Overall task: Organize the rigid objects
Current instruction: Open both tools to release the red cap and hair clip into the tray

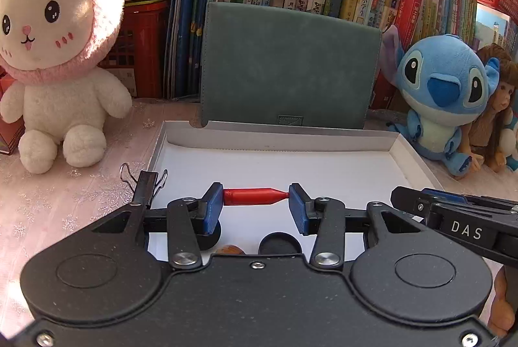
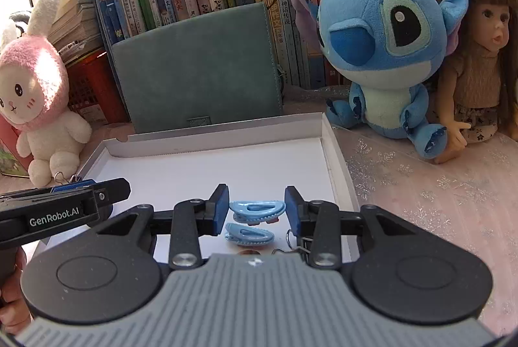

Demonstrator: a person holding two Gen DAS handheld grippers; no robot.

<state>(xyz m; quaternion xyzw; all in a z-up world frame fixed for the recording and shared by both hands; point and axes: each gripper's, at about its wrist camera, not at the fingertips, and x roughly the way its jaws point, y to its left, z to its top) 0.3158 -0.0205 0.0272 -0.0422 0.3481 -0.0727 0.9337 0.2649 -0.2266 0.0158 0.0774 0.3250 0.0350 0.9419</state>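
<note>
My left gripper (image 1: 255, 204) is shut on a red pen-like piece (image 1: 255, 196), which lies crosswise between its blue pads above the white shallow box (image 1: 278, 139). My right gripper (image 2: 255, 211) is shut on a light blue hair clip (image 2: 257, 211), also over the box (image 2: 226, 133). A second light blue hair clip (image 2: 249, 233) lies just below it. The two grippers are side by side: the right gripper (image 1: 421, 196) shows at the right of the left wrist view, and the left gripper (image 2: 81, 194) at the left of the right wrist view.
A black binder clip (image 1: 147, 185) sits on the box's left rim, and another binder clip (image 2: 291, 246) lies under my right finger. Behind the box stand a green folder (image 1: 288, 65) and a row of books. A pink rabbit plush (image 1: 55, 55), a blue plush (image 1: 443, 94) and a doll (image 2: 479, 62) flank it.
</note>
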